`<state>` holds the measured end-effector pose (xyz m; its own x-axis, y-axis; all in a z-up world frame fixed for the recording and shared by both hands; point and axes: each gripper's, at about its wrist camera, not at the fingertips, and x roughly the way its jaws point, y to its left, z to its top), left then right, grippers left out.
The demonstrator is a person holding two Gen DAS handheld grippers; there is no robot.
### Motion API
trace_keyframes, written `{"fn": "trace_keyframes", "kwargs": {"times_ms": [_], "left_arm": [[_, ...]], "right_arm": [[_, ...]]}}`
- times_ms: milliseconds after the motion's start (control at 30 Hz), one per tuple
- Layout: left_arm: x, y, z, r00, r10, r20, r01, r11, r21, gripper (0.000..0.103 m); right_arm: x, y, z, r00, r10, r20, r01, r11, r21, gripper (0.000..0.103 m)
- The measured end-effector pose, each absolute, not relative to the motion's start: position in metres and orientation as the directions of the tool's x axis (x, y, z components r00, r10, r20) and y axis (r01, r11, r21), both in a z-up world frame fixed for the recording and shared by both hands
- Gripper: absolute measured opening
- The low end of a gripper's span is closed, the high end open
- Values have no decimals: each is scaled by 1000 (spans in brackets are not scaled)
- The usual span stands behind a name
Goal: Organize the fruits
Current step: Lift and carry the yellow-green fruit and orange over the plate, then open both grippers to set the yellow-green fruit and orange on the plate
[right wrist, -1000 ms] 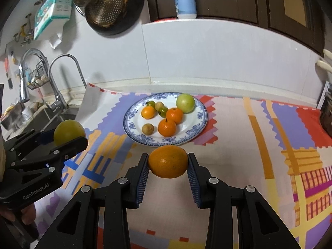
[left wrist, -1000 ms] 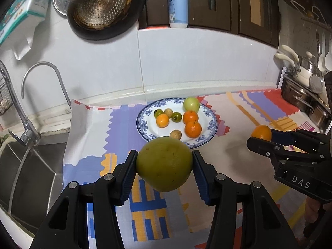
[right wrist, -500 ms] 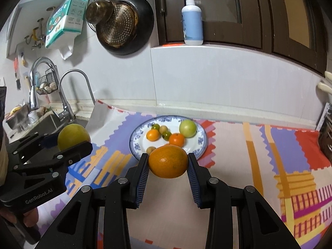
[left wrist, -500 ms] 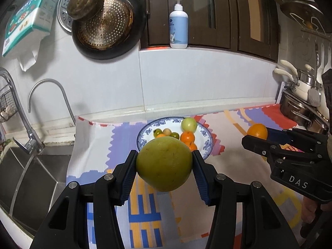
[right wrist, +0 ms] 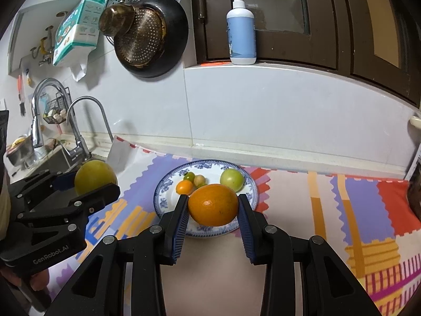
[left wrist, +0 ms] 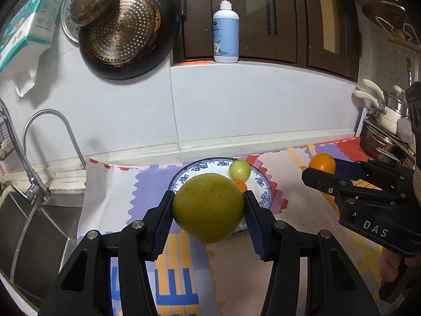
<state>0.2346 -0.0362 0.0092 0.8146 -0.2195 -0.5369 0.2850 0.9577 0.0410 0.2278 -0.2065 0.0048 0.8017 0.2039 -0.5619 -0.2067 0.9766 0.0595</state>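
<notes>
My left gripper is shut on a large yellow-green fruit, held in the air in front of the blue-patterned plate. My right gripper is shut on an orange, also lifted above the plate. On the plate lie a green apple, a small orange and several small fruits; others are hidden behind the held fruits. Each gripper shows in the other's view: the right gripper with its orange, the left gripper with the yellow-green fruit.
A colourful patterned mat covers the counter. A sink with a curved tap lies at the left. Pots stand at the right. A pan and strainer hang on the tiled wall; a pump bottle stands on the ledge.
Both grippers have risen and pulled back from the plate with their fruits still held; the plate now looks smaller and farther, and more of the wall shows.
</notes>
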Motion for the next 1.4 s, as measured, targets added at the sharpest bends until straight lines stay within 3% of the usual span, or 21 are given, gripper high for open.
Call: {"fn": "trace_keyframes", "kwargs": {"times_ms": [467,1400], "left_arm": [[288,-50,-4,788,-225,-574,294,955,29,51],[375,-78,-86,647,-231,-727,324,946,-11,51]], "right_arm": [[284,-213,-9,777,221,-590,-223,972,70,37],[369,-221,-88,658,226,-718,-223,969,101,37]]}}
